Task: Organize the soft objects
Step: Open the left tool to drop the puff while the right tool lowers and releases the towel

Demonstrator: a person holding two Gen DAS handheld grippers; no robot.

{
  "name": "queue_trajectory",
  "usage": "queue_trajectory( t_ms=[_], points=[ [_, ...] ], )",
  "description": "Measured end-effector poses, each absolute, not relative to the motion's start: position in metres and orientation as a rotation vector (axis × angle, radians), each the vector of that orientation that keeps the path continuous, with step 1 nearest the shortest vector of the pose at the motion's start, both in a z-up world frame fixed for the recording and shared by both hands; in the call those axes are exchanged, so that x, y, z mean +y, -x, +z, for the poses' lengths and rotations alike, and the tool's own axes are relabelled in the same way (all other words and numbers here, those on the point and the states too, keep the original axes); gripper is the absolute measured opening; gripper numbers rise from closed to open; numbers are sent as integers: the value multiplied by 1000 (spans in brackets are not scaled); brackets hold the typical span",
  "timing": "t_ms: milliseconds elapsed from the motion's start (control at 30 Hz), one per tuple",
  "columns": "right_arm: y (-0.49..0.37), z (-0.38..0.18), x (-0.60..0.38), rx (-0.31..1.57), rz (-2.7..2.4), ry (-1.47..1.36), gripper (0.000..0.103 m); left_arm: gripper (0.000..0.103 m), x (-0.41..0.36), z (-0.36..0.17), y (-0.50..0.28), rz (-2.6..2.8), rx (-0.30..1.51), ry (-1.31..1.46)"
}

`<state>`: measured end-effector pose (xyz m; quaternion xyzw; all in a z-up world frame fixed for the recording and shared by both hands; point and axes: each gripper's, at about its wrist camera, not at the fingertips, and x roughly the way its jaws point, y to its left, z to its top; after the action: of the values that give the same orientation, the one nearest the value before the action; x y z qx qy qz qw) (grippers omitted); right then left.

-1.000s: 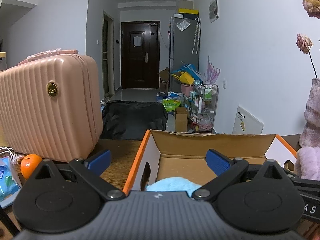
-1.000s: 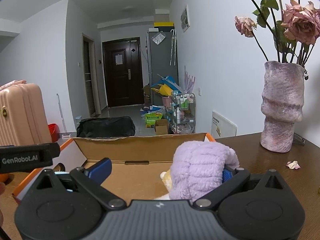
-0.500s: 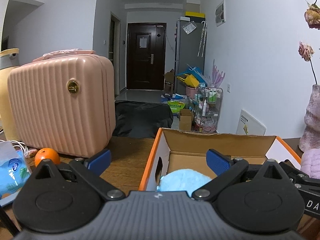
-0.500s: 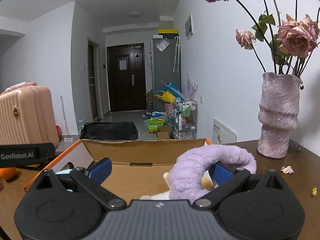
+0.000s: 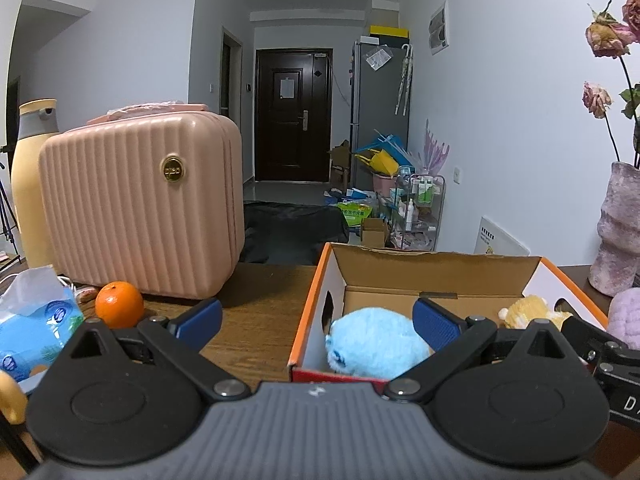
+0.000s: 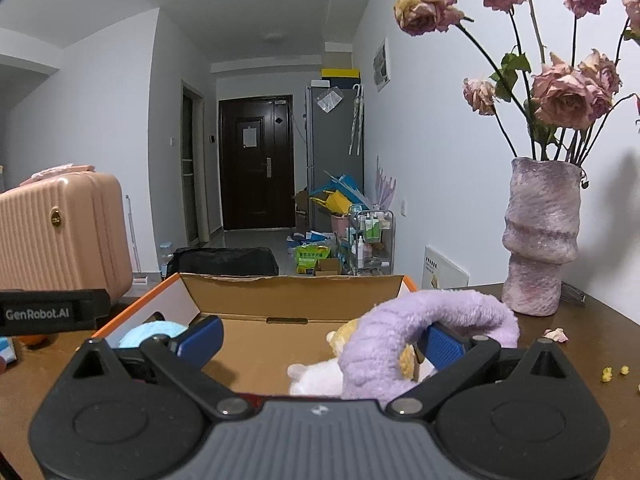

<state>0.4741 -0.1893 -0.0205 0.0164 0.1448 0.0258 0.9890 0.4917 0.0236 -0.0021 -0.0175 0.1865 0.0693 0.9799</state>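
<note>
At my far left sits a crinkly blue-printed tissue pack (image 5: 34, 328), soft plastic with a white sheet puffing from its top. Behind it stands a tall, smooth, pale-yellow bottle (image 5: 30, 184) with a grey collar. Next comes a round, dimpled orange (image 5: 119, 310), just in front of the ribbed, hard-shell pink case (image 5: 144, 208) with rounded corners and a brass badge. All of it rests on the dark-grained wooden table (image 5: 256, 312).

My left gripper (image 5: 316, 320) hangs with its blue ridged pads spread wide and nothing between them. The left pad is over bare wood, the right one over the cardboard box (image 5: 436, 268), a shallow corrugated tray with orange edging and white outer walls. Inside, against its left wall, lies a fluffy blue plush (image 5: 376, 346), rounded like a ball. Toward the box's right side lies a nubbly yellow plush (image 6: 346, 334), with a white fuzzy plush (image 6: 316, 380) in front of it.

My right gripper (image 6: 320, 338) is also wide apart. A shaggy lilac plush (image 6: 420, 332), bent in an arch, drapes over my right finger and hangs down into the box; the left pad does not touch it.

Farther right stands a rough, lumpy mauve vase (image 6: 540, 240) of stacked bulges, holding dried pink roses (image 6: 560, 92). Small petal scraps (image 6: 556, 334) dot the wood nearby.
</note>
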Motion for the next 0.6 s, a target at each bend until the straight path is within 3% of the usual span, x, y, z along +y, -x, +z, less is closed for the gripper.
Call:
queue_trajectory(
  t_ms=[600],
  points=[
    [-415, -19, -199, 245, 53, -13, 103, 103, 14, -2, -430, 117, 369, 19]
  ],
)
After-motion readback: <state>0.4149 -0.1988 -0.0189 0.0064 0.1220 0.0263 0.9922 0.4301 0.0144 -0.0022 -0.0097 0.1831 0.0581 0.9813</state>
